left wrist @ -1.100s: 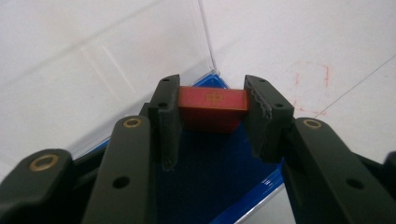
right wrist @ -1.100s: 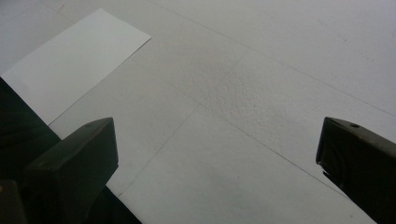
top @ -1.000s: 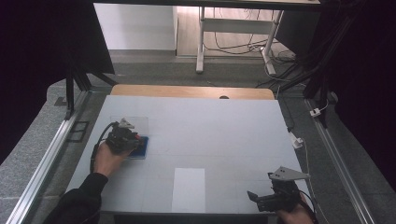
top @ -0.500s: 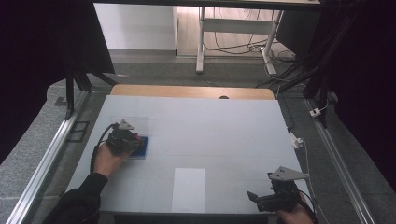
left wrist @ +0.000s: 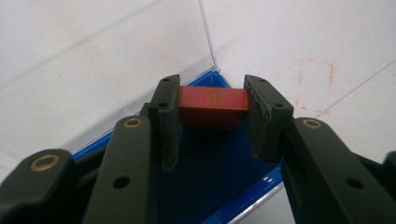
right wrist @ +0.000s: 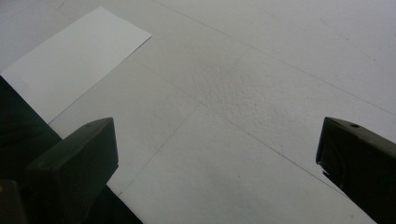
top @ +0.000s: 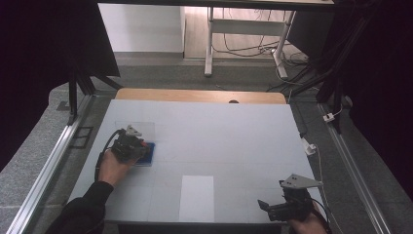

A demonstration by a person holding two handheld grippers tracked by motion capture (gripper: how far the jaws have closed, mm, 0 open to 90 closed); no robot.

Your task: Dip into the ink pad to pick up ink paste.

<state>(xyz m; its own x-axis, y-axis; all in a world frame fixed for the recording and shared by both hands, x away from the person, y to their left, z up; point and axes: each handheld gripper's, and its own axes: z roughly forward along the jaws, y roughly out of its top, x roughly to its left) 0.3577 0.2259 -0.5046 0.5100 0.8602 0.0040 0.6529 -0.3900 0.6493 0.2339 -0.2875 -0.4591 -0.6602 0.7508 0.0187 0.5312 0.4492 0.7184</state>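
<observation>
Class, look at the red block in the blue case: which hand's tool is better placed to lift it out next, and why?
Left. The left tool is already shut on the red block over the blue case. The right tool stands open above bare table, far from it.

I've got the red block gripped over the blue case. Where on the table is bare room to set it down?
The widest free patch is the table's middle and far right, between the blue case and the right edge. The strip between the white sheet and right gripper is also bare. It is crowded only at the left gripper, which holds the red block beside the case's clear lid.
</observation>
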